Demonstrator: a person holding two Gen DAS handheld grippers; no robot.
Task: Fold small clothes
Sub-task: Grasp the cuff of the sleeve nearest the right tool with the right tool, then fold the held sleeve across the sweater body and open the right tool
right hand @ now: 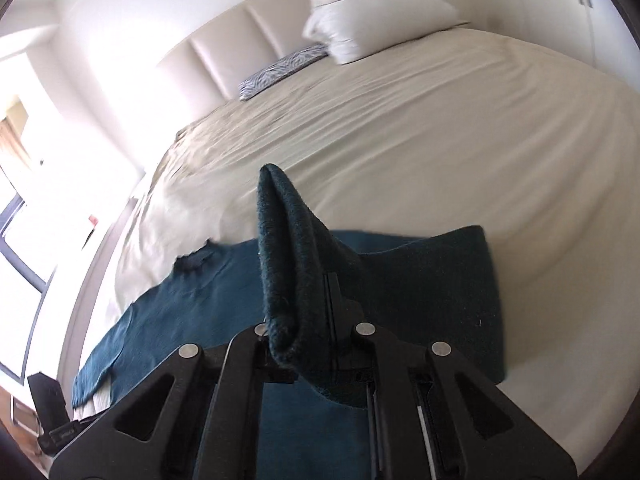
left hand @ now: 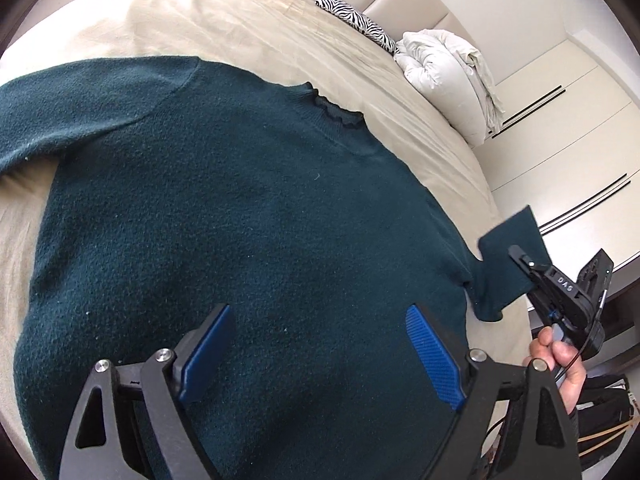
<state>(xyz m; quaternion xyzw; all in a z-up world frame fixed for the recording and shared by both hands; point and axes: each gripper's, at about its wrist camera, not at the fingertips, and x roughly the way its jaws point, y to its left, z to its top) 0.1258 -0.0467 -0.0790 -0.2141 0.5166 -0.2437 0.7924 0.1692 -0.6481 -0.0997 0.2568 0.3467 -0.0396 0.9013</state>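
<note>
The dark green sweater [left hand: 224, 216] lies flat on the bed [left hand: 248, 28], filling the centre of the left wrist view. The right tongs [right hand: 320, 312] are clenched on its sleeve [right hand: 288, 264], lifted at mid-frame: the sleeve fold is in hand. Next it likely needs carrying across the body. The left tongs [left hand: 320, 344] hover released above the hem. "DAS" reads on the right tongs' housing.

The left gripper [left hand: 320, 344] hovers with its two blue-padded fingers [left hand: 434, 356] spread wide apart, holding nothing. The right gripper [right hand: 326, 320], held in the person's hand [left hand: 560, 364], has its jaws pressed together on cloth.
</note>
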